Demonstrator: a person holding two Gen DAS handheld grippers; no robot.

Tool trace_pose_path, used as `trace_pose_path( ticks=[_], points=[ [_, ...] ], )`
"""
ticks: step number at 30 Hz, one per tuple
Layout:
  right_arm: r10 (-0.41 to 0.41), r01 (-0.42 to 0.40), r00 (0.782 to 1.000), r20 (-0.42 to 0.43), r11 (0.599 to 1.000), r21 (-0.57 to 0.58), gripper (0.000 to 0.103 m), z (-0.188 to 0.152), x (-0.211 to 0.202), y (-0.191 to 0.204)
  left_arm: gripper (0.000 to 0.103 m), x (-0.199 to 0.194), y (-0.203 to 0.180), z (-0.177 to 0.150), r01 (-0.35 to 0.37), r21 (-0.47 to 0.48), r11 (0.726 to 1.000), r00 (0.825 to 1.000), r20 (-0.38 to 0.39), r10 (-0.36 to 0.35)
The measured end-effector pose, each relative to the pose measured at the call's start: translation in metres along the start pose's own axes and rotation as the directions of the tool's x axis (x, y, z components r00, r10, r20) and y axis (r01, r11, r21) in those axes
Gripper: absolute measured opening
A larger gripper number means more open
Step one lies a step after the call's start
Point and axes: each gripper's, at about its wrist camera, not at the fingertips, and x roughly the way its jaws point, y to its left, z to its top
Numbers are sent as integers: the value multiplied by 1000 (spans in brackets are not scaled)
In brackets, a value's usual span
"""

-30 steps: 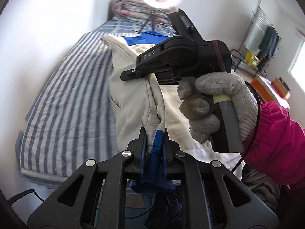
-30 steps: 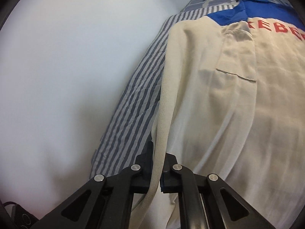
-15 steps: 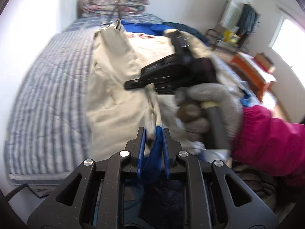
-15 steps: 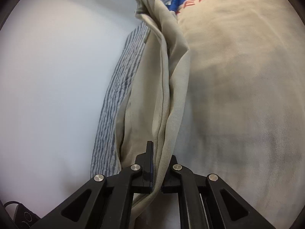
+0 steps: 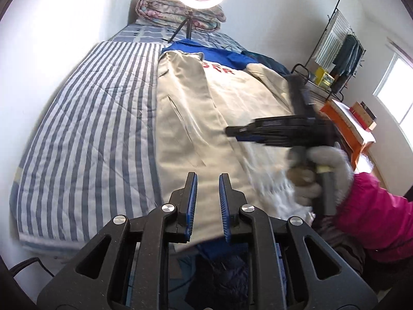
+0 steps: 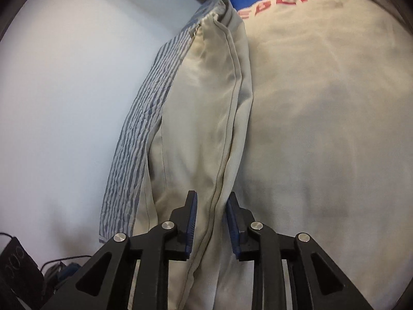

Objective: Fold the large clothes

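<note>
With the cream jacket [image 5: 206,118] spread along the striped bed [image 5: 85,129], its near side panel lies folded over its body, so you look to be between folds. Your left gripper [image 5: 208,201] is spread and empty above the jacket's near hem. Your right gripper [image 6: 211,222] is spread astride the folded edge, pinching nothing. Next, take the opposite side.

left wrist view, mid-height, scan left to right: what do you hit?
White wall → striped bedspread → folded cream sleeve → cream jacket back → right gripper → orange table → window.
</note>
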Motion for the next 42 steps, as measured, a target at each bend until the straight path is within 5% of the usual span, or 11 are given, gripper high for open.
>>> trace_pose_path(
  ticks=[7, 14, 22, 32, 37, 42],
  points=[
    [3, 21, 991, 131, 984, -180, 24, 37, -46, 21, 16, 42, 4, 14, 15, -40, 999, 999, -30, -16],
    [-11, 76, 982, 190, 938, -338, 24, 97, -32, 55, 16, 52, 5, 14, 34, -51, 998, 999, -35, -36],
    [-12, 68, 984, 177, 948, -310, 24, 158, 21, 49, 16, 56, 11, 16, 56, -66, 996, 998, -36, -59],
    [-150, 197, 969, 195, 947, -254, 23, 213, 64, 10, 16, 89, 9, 1, 58, -19, 998, 987, -152, -60],
    [-251, 277, 959, 135, 928, -249, 3, 214, 97, -31, 16, 98, 13, -24, 60, 6, 998, 984, -167, -58],
    [-297, 329, 943, 149, 901, -283, 12, 212, 89, -10, 16, 92, 5, -21, 61, 23, 998, 985, -165, -56]
  ],
)
